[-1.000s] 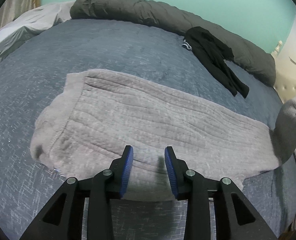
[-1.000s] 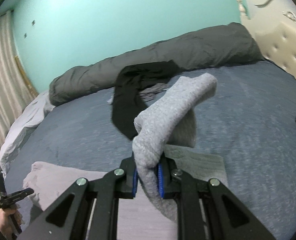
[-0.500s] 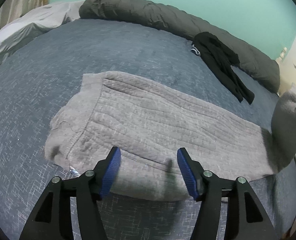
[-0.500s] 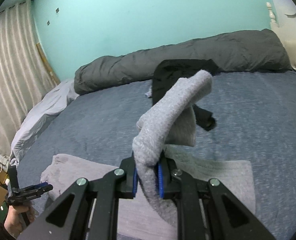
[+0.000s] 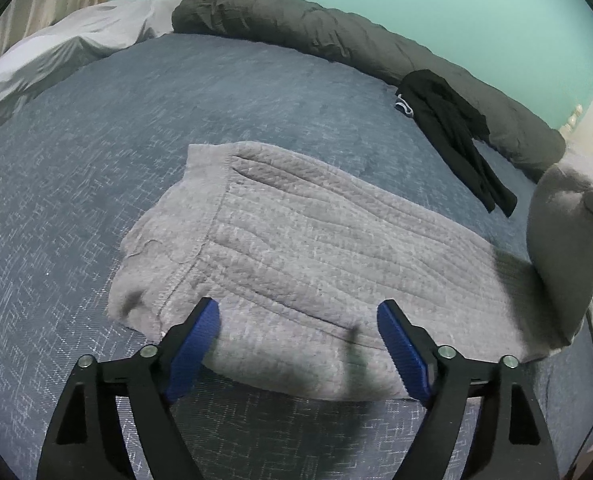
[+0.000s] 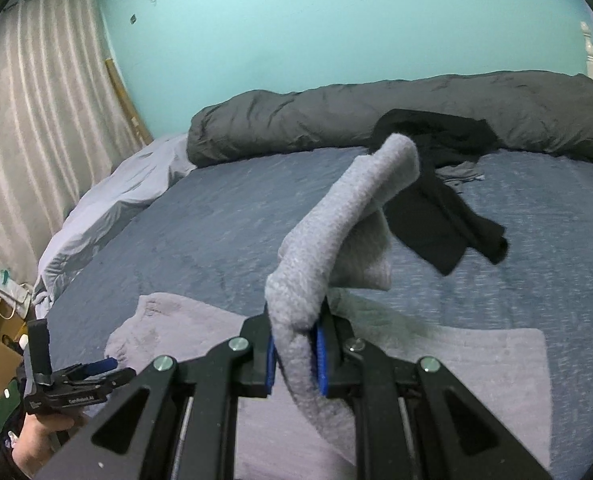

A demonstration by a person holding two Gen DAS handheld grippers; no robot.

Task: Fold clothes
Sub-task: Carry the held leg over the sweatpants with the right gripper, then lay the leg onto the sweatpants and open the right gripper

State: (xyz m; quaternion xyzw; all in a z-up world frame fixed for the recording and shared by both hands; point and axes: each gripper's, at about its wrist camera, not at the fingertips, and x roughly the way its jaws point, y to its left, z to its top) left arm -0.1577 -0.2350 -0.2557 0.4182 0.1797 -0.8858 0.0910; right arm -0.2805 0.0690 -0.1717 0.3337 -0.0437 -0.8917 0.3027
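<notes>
Grey knit garment [image 5: 316, 248]: lay flat along bed [image 5: 96, 140]. Right gripper [image 6: 296, 344] clamped its raised end. Left gripper [image 5: 298, 332], over the garment's near edge, had spread wide within the second, ready to grasp.

The right gripper [image 6: 296, 354] is seen with its jaws clamped on a raised fold of the grey knit garment [image 6: 476, 364], the rest of which is spread flat on the blue bed [image 6: 216, 224]. The left gripper [image 6: 96, 370], jaws apart, is held at lower left. A black garment [image 6: 436, 216] lies beyond, against a rolled dark duvet [image 6: 336, 120].
</notes>
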